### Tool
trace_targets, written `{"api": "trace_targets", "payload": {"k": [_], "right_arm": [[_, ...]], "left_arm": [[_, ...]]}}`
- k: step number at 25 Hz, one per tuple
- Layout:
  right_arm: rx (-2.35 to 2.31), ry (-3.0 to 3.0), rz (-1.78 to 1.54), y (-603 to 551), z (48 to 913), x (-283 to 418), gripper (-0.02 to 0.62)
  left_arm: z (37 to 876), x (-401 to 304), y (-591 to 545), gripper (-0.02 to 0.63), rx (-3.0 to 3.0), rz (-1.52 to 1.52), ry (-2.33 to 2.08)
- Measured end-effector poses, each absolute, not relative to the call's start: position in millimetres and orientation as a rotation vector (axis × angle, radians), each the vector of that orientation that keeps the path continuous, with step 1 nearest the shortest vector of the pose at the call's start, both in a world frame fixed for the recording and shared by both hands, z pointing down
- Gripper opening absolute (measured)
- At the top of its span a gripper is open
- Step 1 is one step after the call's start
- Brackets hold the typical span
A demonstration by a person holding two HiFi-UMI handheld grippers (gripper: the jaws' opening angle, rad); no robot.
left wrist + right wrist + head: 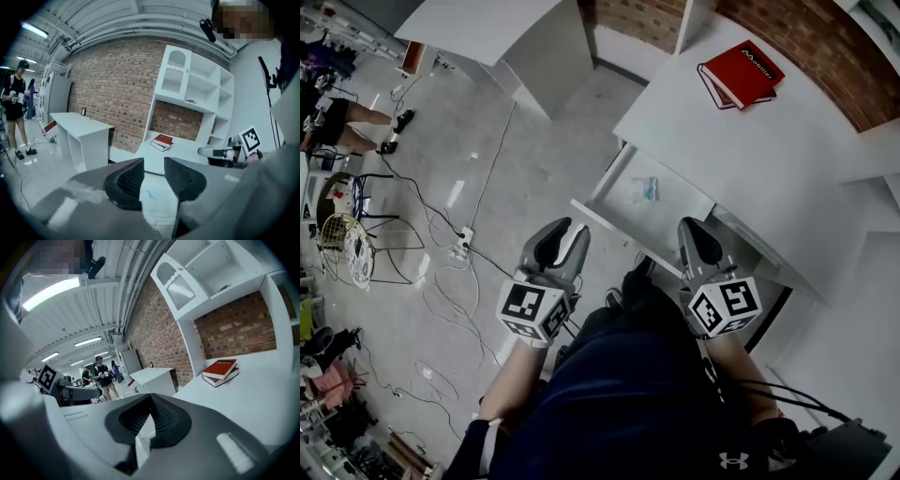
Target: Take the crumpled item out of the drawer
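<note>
Left tool (572, 231) hangs near the open drawer (680, 202), jaws a bit apart, empty; right tool (695, 231) just right of it, jaws together, empty. Crumpled item (644, 190) lies in the drawer, beyond both tools.

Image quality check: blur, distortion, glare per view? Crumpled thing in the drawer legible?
Head view: sharp, evenly lit, edges bent; crumpled item small but visible in the drawer. Left gripper view: heavy fisheye, dark corners, near foreground soft. Right gripper view: same fisheye, ceiling lamp glares upper left, red books crisp.
</note>
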State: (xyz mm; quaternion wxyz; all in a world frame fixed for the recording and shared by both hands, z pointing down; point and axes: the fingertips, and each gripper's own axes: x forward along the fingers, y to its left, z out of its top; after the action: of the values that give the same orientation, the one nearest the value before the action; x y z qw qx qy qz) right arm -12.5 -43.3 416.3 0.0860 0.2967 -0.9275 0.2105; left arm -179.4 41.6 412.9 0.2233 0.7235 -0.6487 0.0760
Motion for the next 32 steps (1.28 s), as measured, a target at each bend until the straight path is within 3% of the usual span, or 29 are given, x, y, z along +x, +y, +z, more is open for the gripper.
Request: {"api": "trace_targets", "payload": {"k": [8, 11, 12, 13, 26, 32], "right_arm": [[0.954, -2.715, 0.693, -88.2, 425.7, -2.4, 0.003], [0.988, -2.696, 0.712, -93.0, 429.5, 1.9, 0.003], [1.001, -2.689, 0.718, -93.4, 430.3, 3.3, 0.003], [1.017, -2.681, 0.725, -93.9, 431.2, 5.0, 0.003], [1.33, -2.476, 0.89, -92.1, 465.9, 31.2, 0.003], [1.422, -2.392, 0.977, -82.8, 490.1, 39.7, 0.003]], "left_arm": [[420.6, -184.2, -15.3, 0.141, 2.03, 0.29, -1.758], [428.9, -183.0, -29.4, 0.062, 2.063, 0.332, -1.72], [432.8, -181.9, -33.1, 0.006, 2.07, 0.349, -1.701], [437.1, -180.1, -36.8, 0.002, 2.076, 0.365, -1.676], [548.5, -122.9, -84.5, 0.003, 2.31, 0.786, -1.082], [598.1, -103.3, -94.2, 0.103, 2.341, 1.003, -0.9]]}}
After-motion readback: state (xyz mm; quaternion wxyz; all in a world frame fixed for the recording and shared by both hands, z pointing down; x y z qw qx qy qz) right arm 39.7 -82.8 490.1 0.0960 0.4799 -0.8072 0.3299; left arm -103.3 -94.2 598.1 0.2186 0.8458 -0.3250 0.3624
